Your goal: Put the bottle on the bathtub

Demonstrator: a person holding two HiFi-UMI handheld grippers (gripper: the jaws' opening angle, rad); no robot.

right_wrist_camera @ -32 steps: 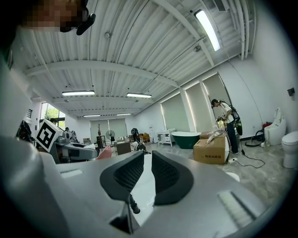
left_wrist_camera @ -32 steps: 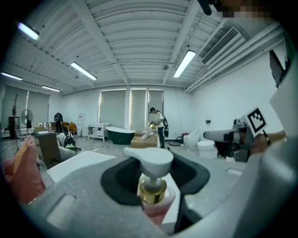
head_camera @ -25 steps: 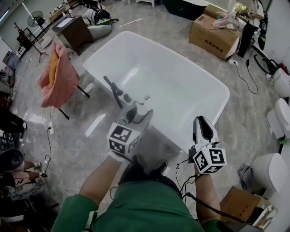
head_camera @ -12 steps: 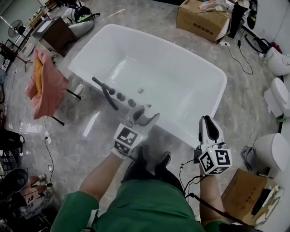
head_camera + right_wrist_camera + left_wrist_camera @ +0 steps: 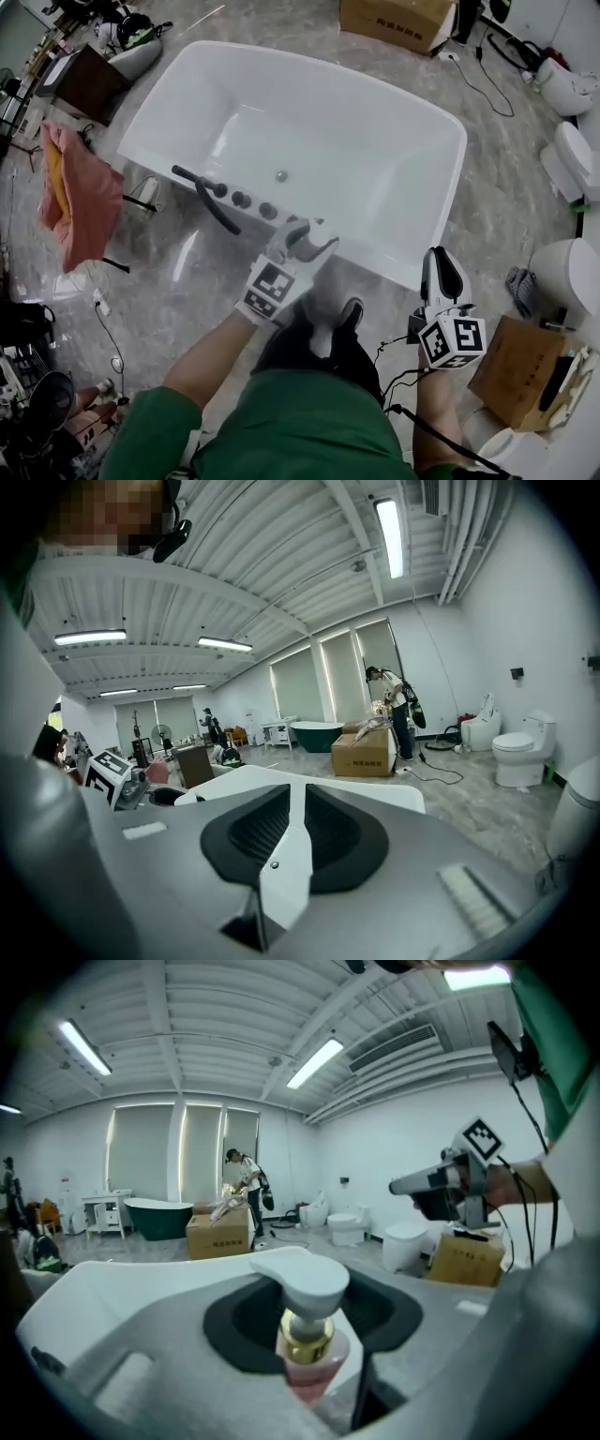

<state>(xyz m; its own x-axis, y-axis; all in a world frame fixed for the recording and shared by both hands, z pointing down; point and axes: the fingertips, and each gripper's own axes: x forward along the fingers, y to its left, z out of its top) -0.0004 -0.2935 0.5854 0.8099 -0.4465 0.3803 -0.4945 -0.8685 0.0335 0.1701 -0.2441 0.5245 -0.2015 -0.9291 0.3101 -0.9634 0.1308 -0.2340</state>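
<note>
carry step: left gripper [image 5: 302, 240] has its jaws clamped on the bottle [image 5: 308, 1354], just over the tub's [image 5: 453, 178] near rim. right gripper [image 5: 441, 262], jaws closed and empty, hangs outside the tub's near corner. next: set the bottle upright on the rim, then release.

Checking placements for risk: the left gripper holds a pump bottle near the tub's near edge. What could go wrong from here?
1. The left gripper appears to grip the bottle high, just under its pump, so it may tilt when set down.
2. The bathtub rim looks narrow and rounded; the bottle could tip into the tub or onto the floor.
3. The black tap and knobs sit close beside the gripper and could be bumped.
</note>
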